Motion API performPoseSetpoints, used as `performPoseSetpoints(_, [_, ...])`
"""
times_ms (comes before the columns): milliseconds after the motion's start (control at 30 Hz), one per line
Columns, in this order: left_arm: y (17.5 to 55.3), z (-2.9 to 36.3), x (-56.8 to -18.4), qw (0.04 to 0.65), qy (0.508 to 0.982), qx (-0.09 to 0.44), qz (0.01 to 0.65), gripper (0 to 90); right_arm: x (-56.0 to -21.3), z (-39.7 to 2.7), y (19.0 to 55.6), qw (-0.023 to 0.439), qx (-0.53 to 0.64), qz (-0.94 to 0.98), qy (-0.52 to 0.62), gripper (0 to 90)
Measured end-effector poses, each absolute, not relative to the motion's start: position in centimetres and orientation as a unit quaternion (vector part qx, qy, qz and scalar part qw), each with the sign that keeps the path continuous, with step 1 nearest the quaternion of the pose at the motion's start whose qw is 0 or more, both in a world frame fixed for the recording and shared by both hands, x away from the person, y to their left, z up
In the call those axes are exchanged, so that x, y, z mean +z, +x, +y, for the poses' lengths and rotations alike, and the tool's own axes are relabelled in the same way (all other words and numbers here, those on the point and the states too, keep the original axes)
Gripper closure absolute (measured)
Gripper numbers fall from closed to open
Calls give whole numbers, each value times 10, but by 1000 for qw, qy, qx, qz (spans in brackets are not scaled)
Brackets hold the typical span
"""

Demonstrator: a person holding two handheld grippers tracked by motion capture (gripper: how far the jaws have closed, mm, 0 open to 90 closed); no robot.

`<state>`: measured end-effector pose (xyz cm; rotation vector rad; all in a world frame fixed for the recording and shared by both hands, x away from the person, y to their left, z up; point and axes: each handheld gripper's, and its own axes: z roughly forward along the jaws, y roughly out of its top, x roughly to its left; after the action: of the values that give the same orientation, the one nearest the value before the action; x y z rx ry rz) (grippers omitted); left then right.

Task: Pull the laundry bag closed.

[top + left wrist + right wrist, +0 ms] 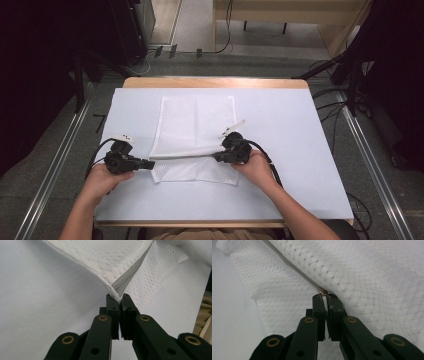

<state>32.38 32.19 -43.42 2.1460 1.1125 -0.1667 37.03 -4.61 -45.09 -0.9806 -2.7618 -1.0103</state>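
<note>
We see the mesh bag lying mid-desk. Left tongs, at the bag's 8 o'clock corner, are clamped on the zipper end, likely to anchor it. Right tongs, at 4 o'clock, pinch the zipper pull. Between them the zipper runs taut, so the pull should slide without bunching.

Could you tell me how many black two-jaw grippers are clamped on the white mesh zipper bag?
2. The left gripper pinches the white mesh zipper bag at its zipper's left end; the right gripper grips the small metal zipper pull at the zipper's right end.
</note>
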Motion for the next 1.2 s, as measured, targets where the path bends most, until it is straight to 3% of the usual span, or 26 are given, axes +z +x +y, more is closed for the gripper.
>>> performPoseSetpoints(1200, [323,323,-433,359,827,-72,427,880,-448,-82,365,21,-330,-881,-339,880])
